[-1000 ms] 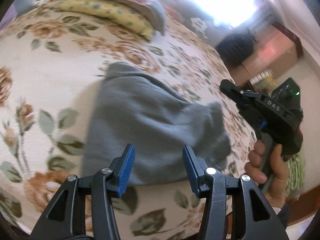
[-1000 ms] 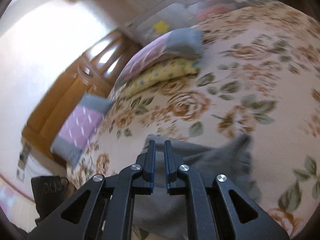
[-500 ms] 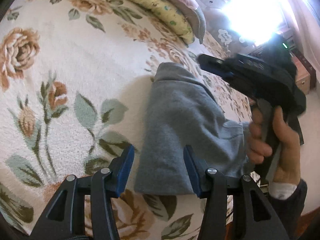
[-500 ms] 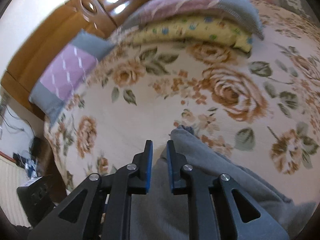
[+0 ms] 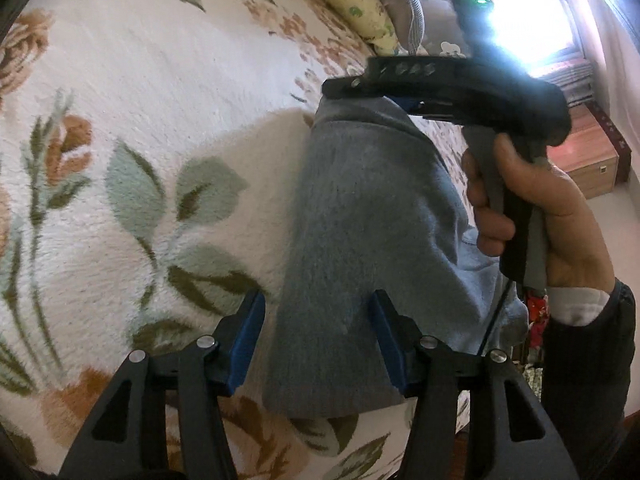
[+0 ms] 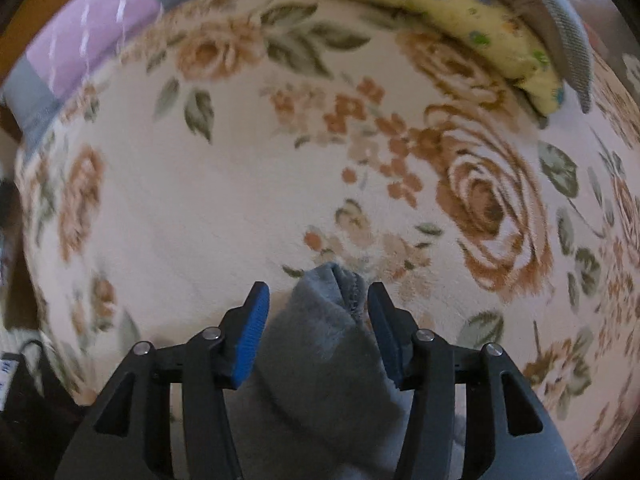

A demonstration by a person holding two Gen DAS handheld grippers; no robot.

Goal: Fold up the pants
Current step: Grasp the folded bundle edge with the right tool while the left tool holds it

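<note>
Right now my left gripper (image 5: pixel 318 344) hangs low over the bed with its blue pads spread wide, gripping nothing; the near end of the grey pants (image 5: pixel 360 248) lies between and just ahead of the two fingers, with neither pad visibly pressing the cloth. The pants are a folded bundle resting on the floral blanket (image 5: pixel 140 100), running forward and away from that gripper toward the right one. In the left wrist view I see my right gripper (image 5: pixel 448 88) from the side, ahead and to the right, its black body held in my right hand (image 5: pixel 536 216) by the grip; its tip sits at the far end of the bundle, touching or just above the fabric, I cannot tell which. From the right wrist camera, that gripper (image 6: pixel 318 320) is also spread wide and holds nothing: a bunched, seamed corner of the pants (image 6: pixel 320 344) rises between its fingers, close to the right pad, though I cannot tell whether it touches. Beyond the right gripper the blanket stretches ahead with its big orange roses, and further ahead to the right lies a yellow dotted pillow (image 6: pixel 460 12) under a grey-edged cover (image 6: pixel 568 36). Ahead to the left I see a lilac and grey cushion (image 6: pixel 92 20) at the bed's edge.
</note>
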